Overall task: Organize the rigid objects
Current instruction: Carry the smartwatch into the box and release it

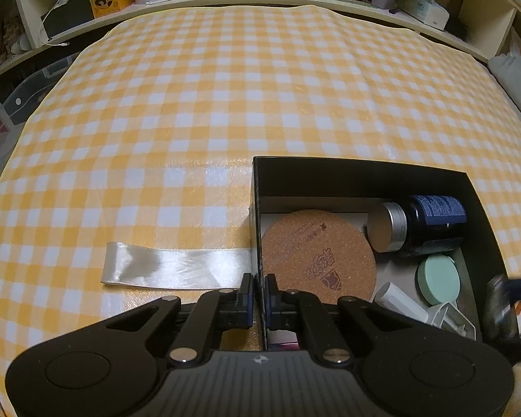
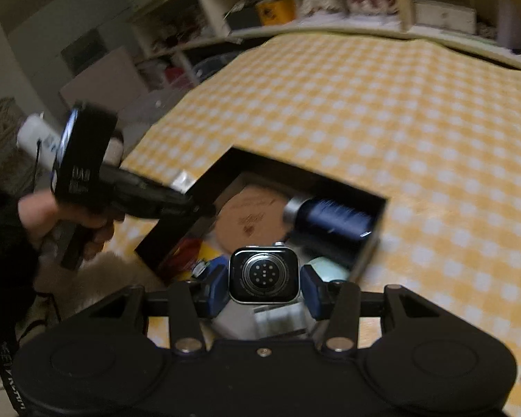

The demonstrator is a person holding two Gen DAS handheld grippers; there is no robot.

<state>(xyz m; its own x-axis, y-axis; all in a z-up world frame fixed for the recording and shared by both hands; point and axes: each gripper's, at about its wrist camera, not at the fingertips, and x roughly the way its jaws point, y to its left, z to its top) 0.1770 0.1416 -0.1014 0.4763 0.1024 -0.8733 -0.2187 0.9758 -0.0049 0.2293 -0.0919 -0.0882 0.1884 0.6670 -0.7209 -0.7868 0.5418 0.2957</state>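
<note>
Since the watch was riding in the air above an already crowded box, we kept our eyes on the grip first.

Right claw (image 2: 264, 290): pinching a smartwatch body (image 2: 264, 274) by its two side edges, sensor back facing the camera, just above the near end of the black box (image 2: 222, 160).

Slip risk: we judged the hold thin, blue pads on smooth, rounded metal edges; a quick swing, and the blur in the right wrist view hinted at one, could have let it twist out and drop.

Landing risk: below sat a cork coaster (image 1: 317, 255), a dark bottle with a silver cap (image 1: 420, 224), a mint-green round tin (image 1: 437, 279) and a white tube (image 1: 401, 300); a drop from there could have struck the bottle or chipped the watch's glass.

Left claw (image 1: 259, 290): pressed together on the box's left wall, one pad inside, one outside, steadying it.

Box risk: if that pinch had pulled sideways, the light box could have skidded on the checked cloth of the counter (image 1: 225, 104) or snagged the white ribbon (image 1: 177, 269) lying against its wall.

Left hand (image 2: 52, 222): low at the box's left edge, claw angled steeply down.

Right hand pose: not in view; the claw tilted down over the box.
</note>
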